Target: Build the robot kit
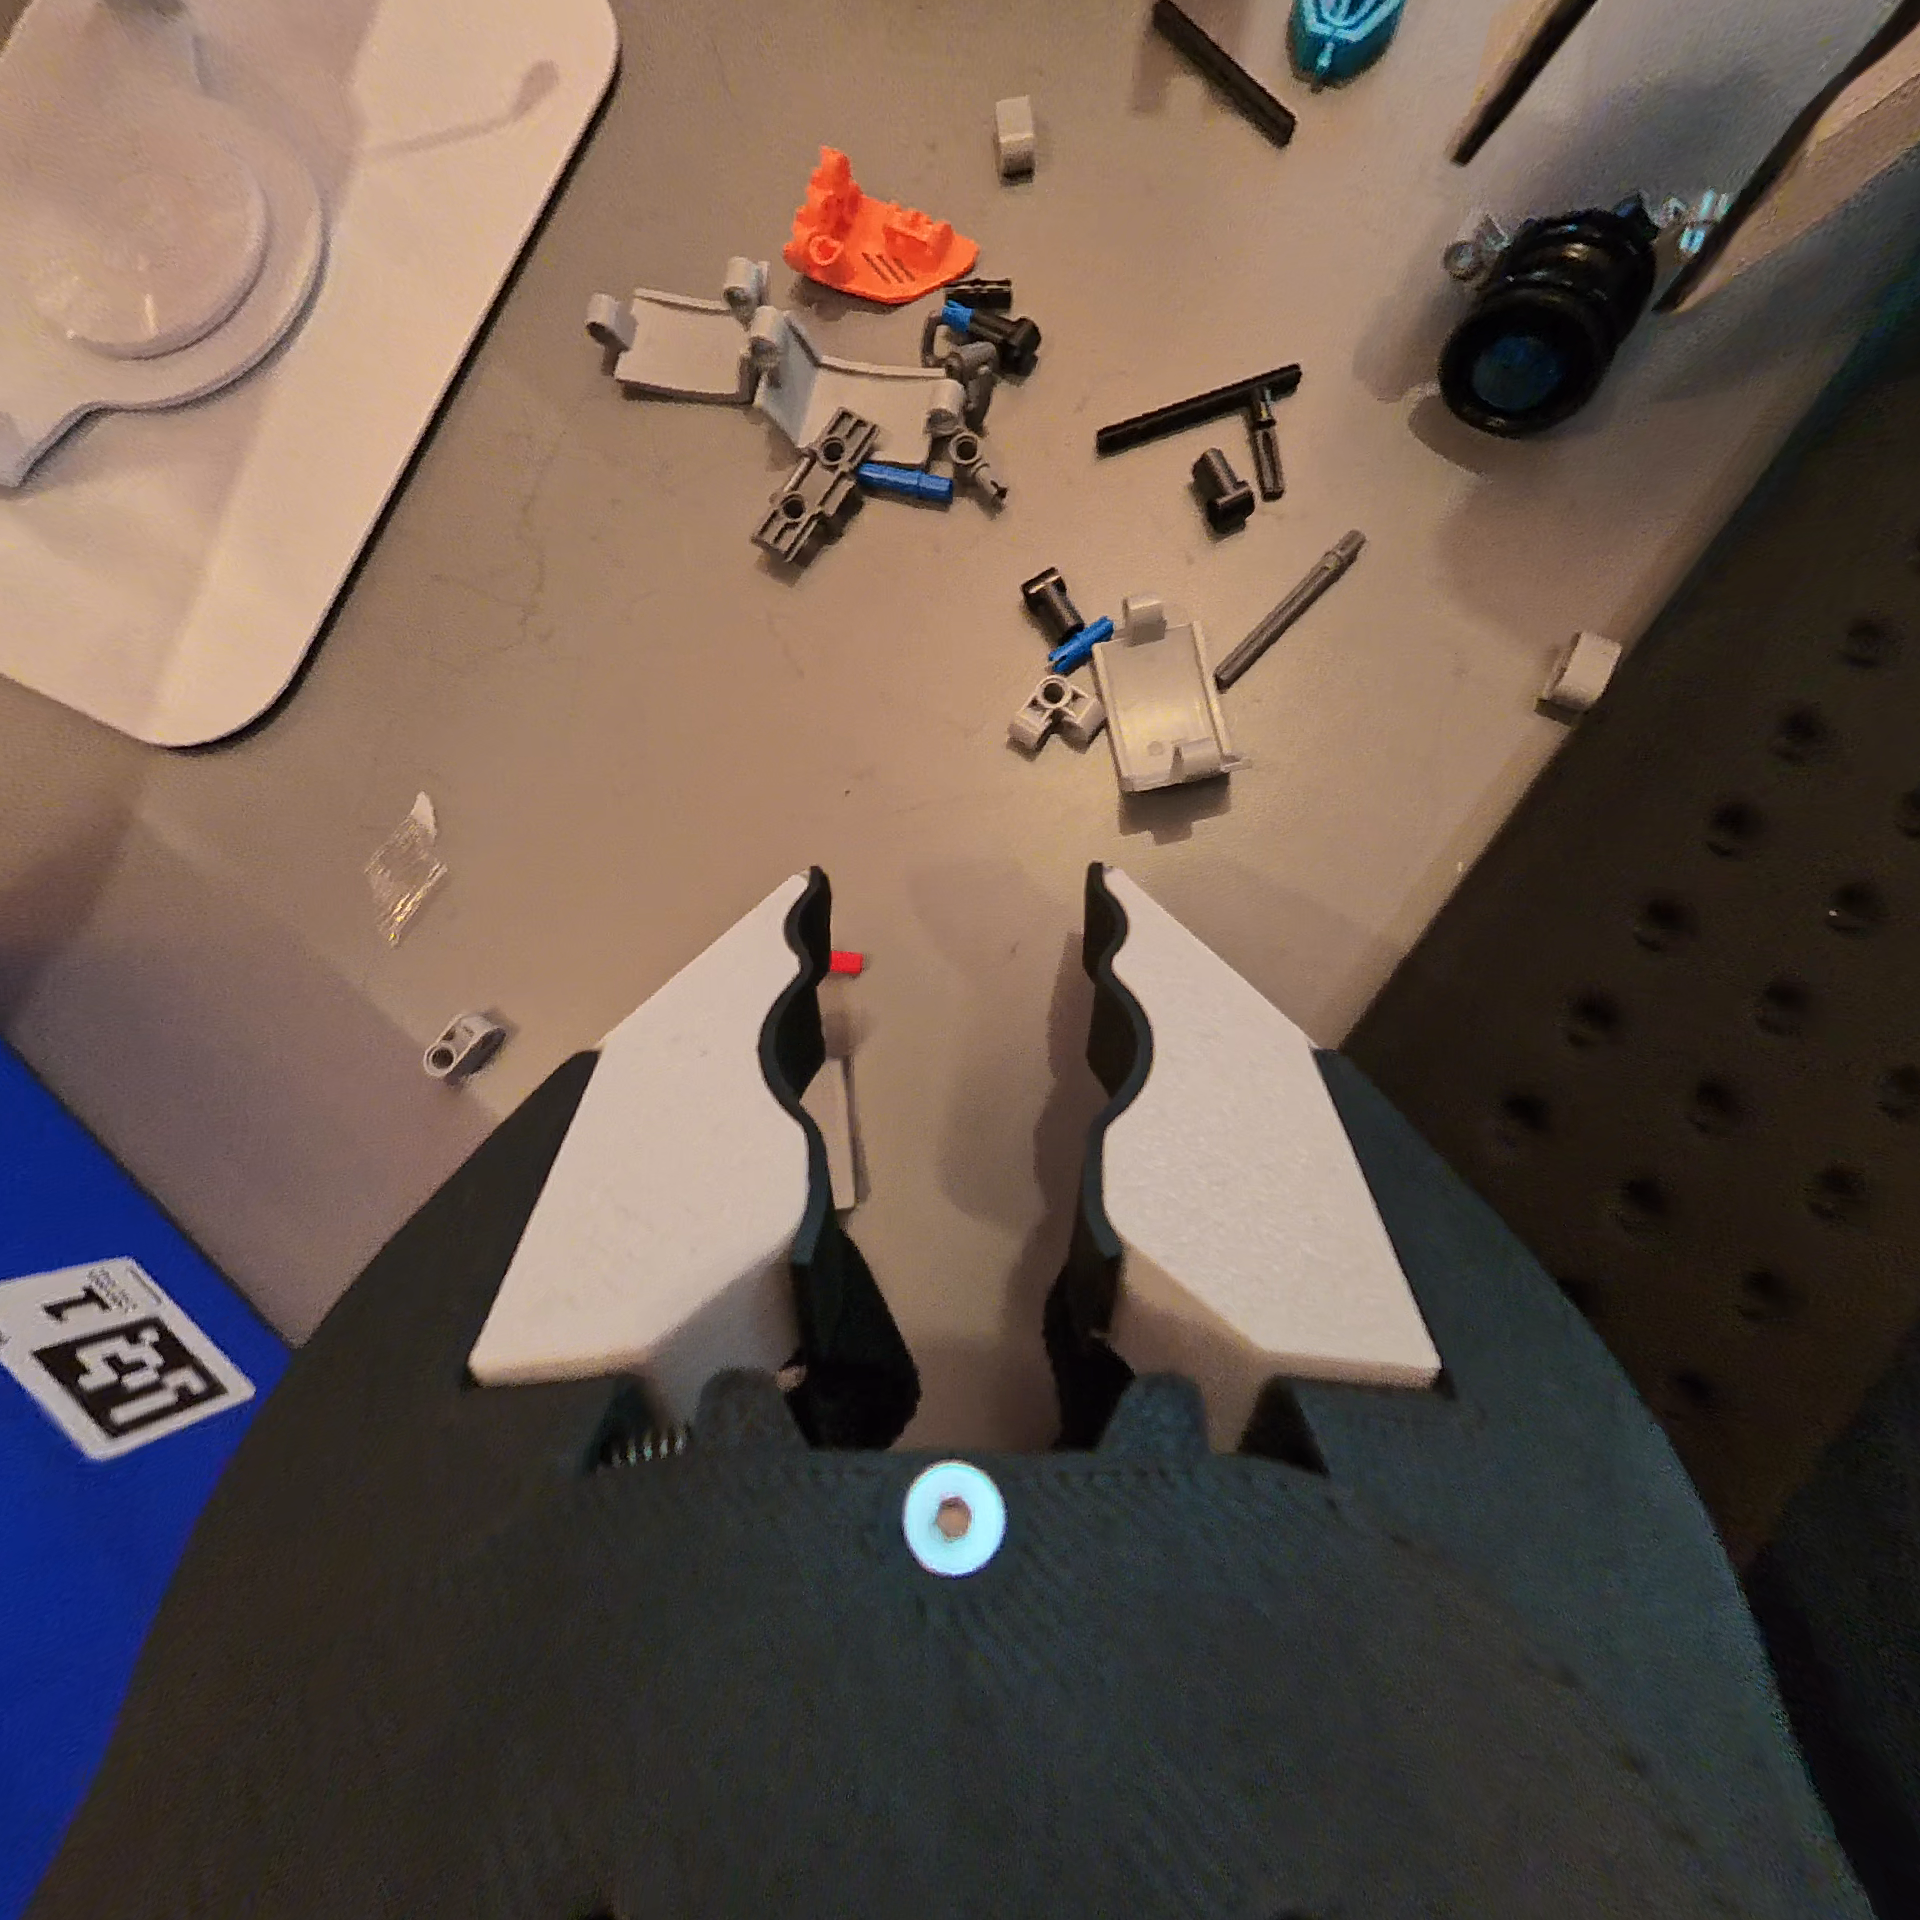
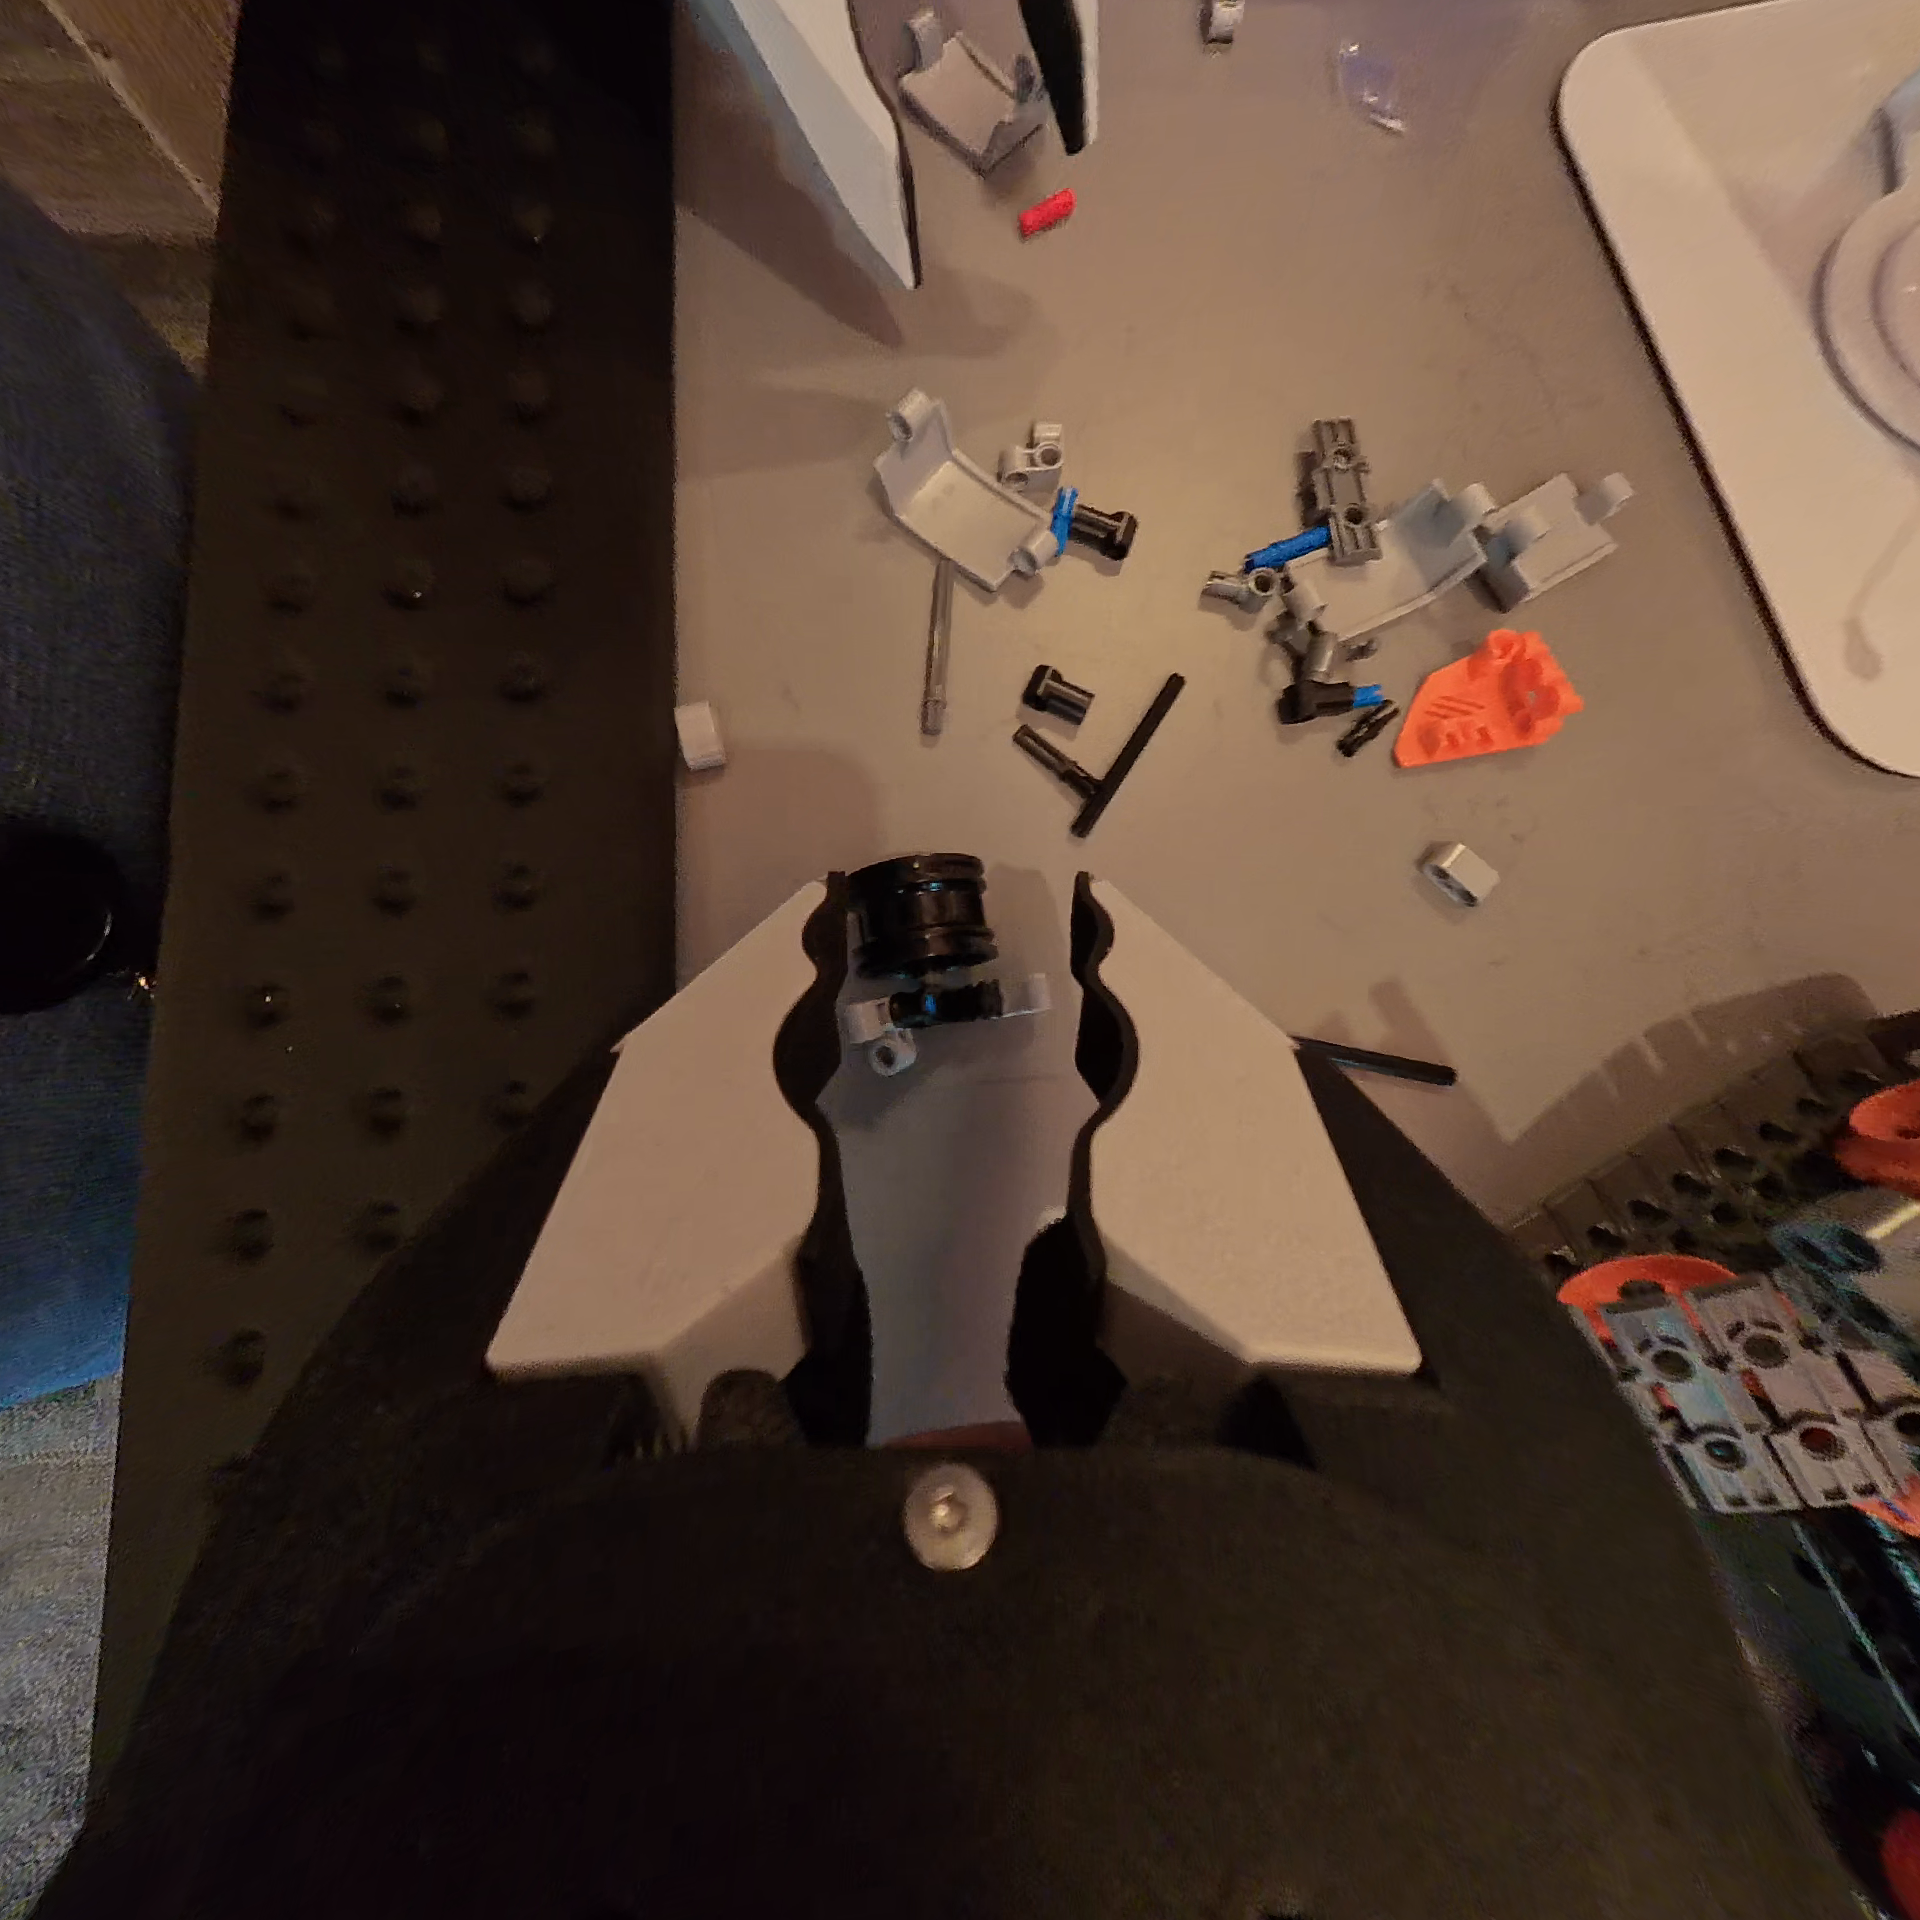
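Note:
My left gripper (image 1: 956, 904) is open and empty, low over the grey table (image 1: 623, 831). A small red pin (image 1: 847, 963) and a grey piece (image 1: 844, 1127) lie just inside its left finger. My right gripper (image 2: 951, 904) is open. A black wheel hub with grey connectors (image 2: 920, 925) sits between its fingertips, close to the left finger, with a gap on the right. The hub also shows in the left wrist view (image 1: 1527, 322), between the right gripper's fingers. Loose parts lie ahead: grey curved panels (image 1: 790, 364), an orange piece (image 1: 883, 244), blue pins and black axles (image 1: 1195, 407).
A white tray (image 1: 312, 364) lies at the left, and shows in the right wrist view (image 2: 1714, 312). A black perforated plate (image 1: 1714, 1039) (image 2: 416, 623) borders the table. A blue box with a marker tag (image 1: 62, 1558) is near me. A partly built model (image 2: 1766, 1351) stands at lower right. Some 15 centimetres of space lies between my two pairs of fingers. The grey piece (image 1: 844, 1127) is closer to my left gripper, around 5 centimetres from its tips; the right tips are 20 centimetres off. My right wrist view (image 2: 942, 128) looks at it from another angle.

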The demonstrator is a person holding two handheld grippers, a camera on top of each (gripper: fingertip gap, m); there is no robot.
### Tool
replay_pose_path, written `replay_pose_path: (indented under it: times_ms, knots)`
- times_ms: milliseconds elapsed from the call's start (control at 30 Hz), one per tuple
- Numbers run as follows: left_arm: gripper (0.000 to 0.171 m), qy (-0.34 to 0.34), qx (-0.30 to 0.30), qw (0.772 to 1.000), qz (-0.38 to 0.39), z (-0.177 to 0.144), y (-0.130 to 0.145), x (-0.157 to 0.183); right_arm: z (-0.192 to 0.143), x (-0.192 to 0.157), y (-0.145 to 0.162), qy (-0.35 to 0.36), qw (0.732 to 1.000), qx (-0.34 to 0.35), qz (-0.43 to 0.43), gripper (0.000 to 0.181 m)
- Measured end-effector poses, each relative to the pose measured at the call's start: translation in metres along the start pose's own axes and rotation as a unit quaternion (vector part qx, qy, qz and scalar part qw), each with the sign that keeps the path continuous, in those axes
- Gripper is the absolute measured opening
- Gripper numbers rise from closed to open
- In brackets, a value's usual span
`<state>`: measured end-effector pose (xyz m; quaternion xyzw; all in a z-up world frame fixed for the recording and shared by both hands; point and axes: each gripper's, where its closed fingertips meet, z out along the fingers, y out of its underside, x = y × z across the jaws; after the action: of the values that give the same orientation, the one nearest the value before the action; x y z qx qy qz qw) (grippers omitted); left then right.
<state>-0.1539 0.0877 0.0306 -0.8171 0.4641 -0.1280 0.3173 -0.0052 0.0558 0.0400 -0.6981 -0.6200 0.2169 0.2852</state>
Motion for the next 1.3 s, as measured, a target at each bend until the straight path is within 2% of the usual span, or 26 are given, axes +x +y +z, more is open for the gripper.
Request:
replay_pose_path:
  times_ms: [67,167,233,433,667,1000,1167,1300]
  knots:
    - [0.045,-0.009,0.003,1.000,-0.017,-0.003,0.001,-0.003,-0.002,0.005,-0.003,0.008,1.000,0.006,0.003,0.040]
    - [0.031,-0.039,-0.006,0.999,-0.014,-0.011,0.005,-0.008,-0.006,0.012,-0.008,0.020,0.999,0.021,0.012,0.038]
    - [0.030,-0.075,-0.018,0.997,-0.011,-0.017,0.010,-0.016,-0.006,0.014,-0.008,0.026,0.999,0.024,0.014,0.038]
    - [0.028,-0.078,-0.046,0.996,-0.013,-0.008,0.018,-0.013,-0.003,0.020,-0.006,0.030,0.999,0.036,0.019,0.038]
    - [0.025,0.003,-0.010,1.000,0.015,0.016,-0.023,0.015,-0.004,0.020,-0.003,0.029,0.998,0.043,0.022,0.035]
    - [0.021,0.023,-0.008,0.999,0.049,0.049,-0.063,0.002,-0.009,0.032,0.003,0.050,0.996,0.065,0.047,0.033]
    - [0.021,0.021,-0.031,0.999,0.025,0.064,-0.068,-0.003,-0.010,0.033,0.002,0.053,0.995,0.075,0.048,0.032]
    - [0.015,-0.004,-0.057,0.996,0.067,0.072,-0.060,-0.007,-0.010,0.032,0.003,0.054,0.995,0.075,0.045,0.033]
